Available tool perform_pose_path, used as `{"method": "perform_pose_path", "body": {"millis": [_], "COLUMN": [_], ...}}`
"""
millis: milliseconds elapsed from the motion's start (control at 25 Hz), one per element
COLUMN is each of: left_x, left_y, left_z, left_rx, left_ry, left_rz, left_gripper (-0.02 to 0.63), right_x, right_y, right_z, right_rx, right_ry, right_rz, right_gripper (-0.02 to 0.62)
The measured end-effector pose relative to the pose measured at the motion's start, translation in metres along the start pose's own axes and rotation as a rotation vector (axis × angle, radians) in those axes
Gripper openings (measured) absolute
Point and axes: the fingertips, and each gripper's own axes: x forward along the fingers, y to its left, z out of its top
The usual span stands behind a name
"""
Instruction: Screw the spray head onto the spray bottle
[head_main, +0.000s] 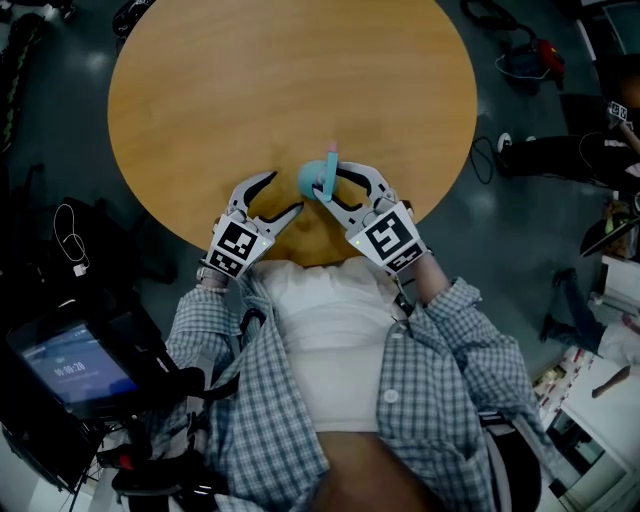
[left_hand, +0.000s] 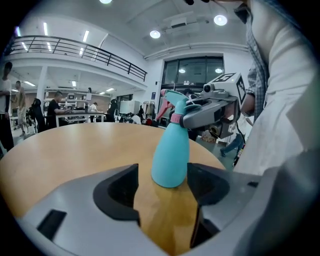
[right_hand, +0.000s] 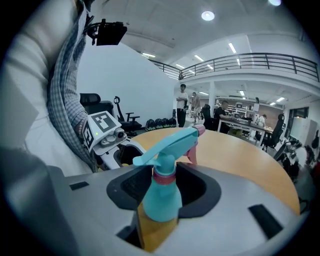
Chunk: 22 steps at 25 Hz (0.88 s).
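Note:
A teal spray bottle (head_main: 312, 180) stands upright near the front edge of the round wooden table (head_main: 250, 80). Its teal spray head (right_hand: 170, 144), with a pink trigger, sits over a pink collar. My right gripper (head_main: 330, 181) is shut on the bottle's neck at the collar; in the right gripper view the bottle (right_hand: 162, 200) fills the gap between its jaws (right_hand: 162, 181). My left gripper (head_main: 285, 192) is open just left of the bottle. In the left gripper view the bottle's base (left_hand: 170, 160) stands at its fingertips (left_hand: 164, 174) with the pads apart from it. The right gripper (left_hand: 210, 112) crosses the collar there.
The table's front edge lies right under both grippers, against the person's body. A black device with a lit screen (head_main: 75, 365) sits at lower left on the floor side. Cables and bags (head_main: 520, 55) lie round the table. People and desks (right_hand: 235, 117) show far behind.

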Motion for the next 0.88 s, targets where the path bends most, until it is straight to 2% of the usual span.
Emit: {"method": "perform_pose_path", "body": {"millis": [120, 200, 280, 560, 600, 680, 760, 880], "left_x": [-0.001, -0.003, -0.005, -0.010, -0.010, -0.010, -0.009, -0.010], "left_y": [0.002, 0.005, 0.007, 0.007, 0.006, 0.006, 0.005, 0.005], "left_z": [0.000, -0.001, -0.003, -0.010, -0.010, -0.010, -0.009, -0.009], "left_rx": [-0.014, -0.019, -0.023, -0.053, -0.061, -0.077, -0.088, -0.101], "left_ry": [-0.007, -0.006, -0.002, 0.005, 0.003, -0.001, -0.003, -0.010], "left_rz": [0.026, 0.052, 0.074, 0.079, 0.081, 0.085, 0.088, 0.092], "left_gripper": [0.245, 0.125, 0.006, 0.005, 0.005, 0.006, 0.005, 0.005], "right_x": [0.004, 0.006, 0.005, -0.011, -0.013, -0.016, -0.019, -0.020], "right_y": [0.000, -0.002, -0.007, -0.029, -0.029, -0.032, -0.035, -0.036], "right_z": [-0.006, -0.012, -0.019, -0.050, -0.054, -0.059, -0.062, -0.066], "right_rx": [0.004, 0.040, 0.083, 0.234, 0.247, 0.264, 0.284, 0.327], "right_ry": [0.031, 0.042, 0.048, 0.062, 0.071, 0.074, 0.063, 0.050], "right_rz": [0.017, 0.017, 0.009, -0.079, -0.079, -0.098, -0.127, -0.144], "right_gripper": [0.187, 0.218, 0.224, 0.221, 0.202, 0.093, 0.012, -0.005]}}
